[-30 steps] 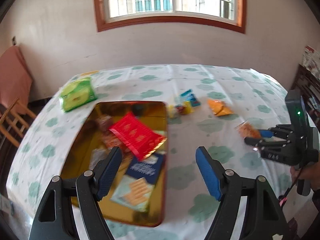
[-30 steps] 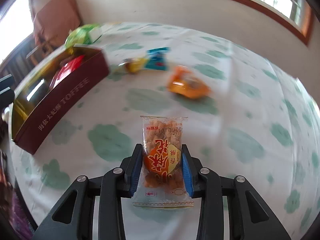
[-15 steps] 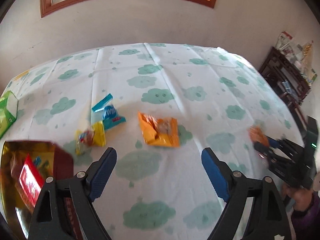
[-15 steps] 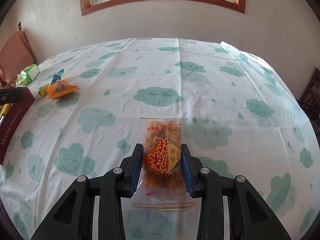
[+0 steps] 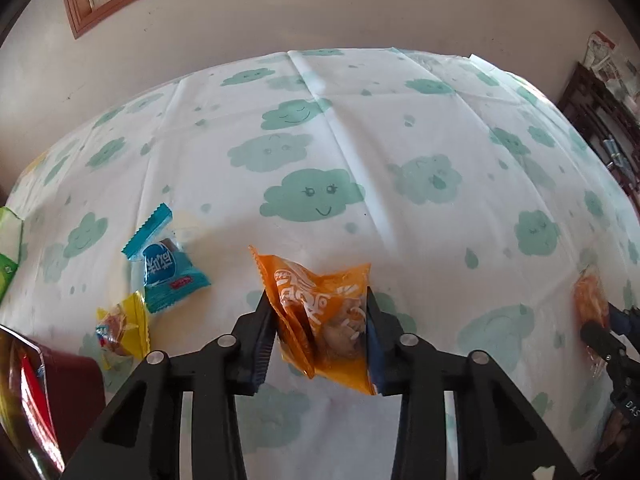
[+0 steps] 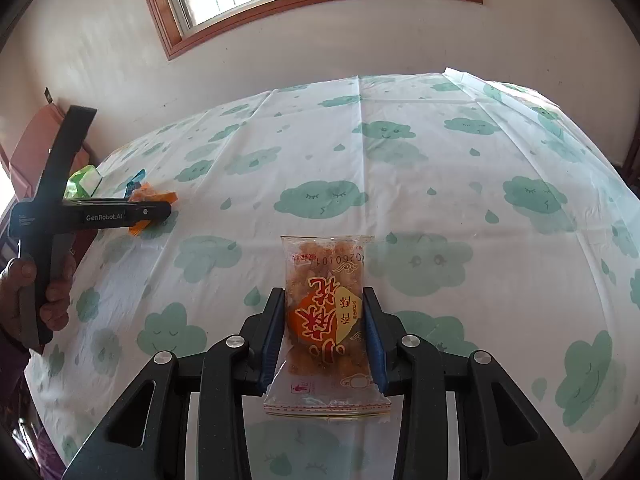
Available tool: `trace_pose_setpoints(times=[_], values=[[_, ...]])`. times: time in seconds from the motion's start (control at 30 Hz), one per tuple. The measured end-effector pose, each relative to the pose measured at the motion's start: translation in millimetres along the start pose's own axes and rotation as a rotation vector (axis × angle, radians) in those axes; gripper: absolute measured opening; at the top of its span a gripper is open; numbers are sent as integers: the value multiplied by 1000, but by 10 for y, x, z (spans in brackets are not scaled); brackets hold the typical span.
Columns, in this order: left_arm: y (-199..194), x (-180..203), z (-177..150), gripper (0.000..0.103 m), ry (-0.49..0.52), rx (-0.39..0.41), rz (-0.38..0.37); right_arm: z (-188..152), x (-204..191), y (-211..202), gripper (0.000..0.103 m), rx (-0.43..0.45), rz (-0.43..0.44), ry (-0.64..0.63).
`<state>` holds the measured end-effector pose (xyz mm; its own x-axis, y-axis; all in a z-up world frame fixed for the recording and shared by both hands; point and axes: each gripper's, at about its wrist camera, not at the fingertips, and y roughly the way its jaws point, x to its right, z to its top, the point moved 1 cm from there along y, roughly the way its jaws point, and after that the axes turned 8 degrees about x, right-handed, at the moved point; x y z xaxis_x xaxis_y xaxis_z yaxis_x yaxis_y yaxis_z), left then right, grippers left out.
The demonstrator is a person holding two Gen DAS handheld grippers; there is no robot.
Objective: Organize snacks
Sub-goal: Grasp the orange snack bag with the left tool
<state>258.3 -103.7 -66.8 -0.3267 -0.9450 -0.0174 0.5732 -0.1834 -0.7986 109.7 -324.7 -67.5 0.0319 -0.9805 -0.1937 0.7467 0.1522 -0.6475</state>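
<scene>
Jaws of the left gripper (image 5: 320, 332) are clamped on an orange packet (image 5: 322, 322) near the tabletop's left edge, while the right gripper (image 6: 324, 336) is closed on a clear snack pack (image 6: 325, 316). Both should be carried level to the box (image 5: 60, 384), and pressure kept light so contents are not crushed.

Bare tablecloth (image 5: 400, 128) ahead lies open; blue packet (image 5: 166, 266), yellow candy (image 5: 122, 326) and box (image 5: 60, 392) crowd the left
</scene>
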Motion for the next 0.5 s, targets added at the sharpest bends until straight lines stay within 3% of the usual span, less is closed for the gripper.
trace_pose_setpoints(times=[0.17,0.33,0.5], values=[[-342,127,-270,31,-53,32,-41,9,-6,-8,38,0,1,3],[-889,232,-738,31,-118,82,-87,3,-36,-1,38,-4,-14,-17],[-1243,206,-1147,31,-176,65,-125,2,-57,14,38,-7,-31,-36]])
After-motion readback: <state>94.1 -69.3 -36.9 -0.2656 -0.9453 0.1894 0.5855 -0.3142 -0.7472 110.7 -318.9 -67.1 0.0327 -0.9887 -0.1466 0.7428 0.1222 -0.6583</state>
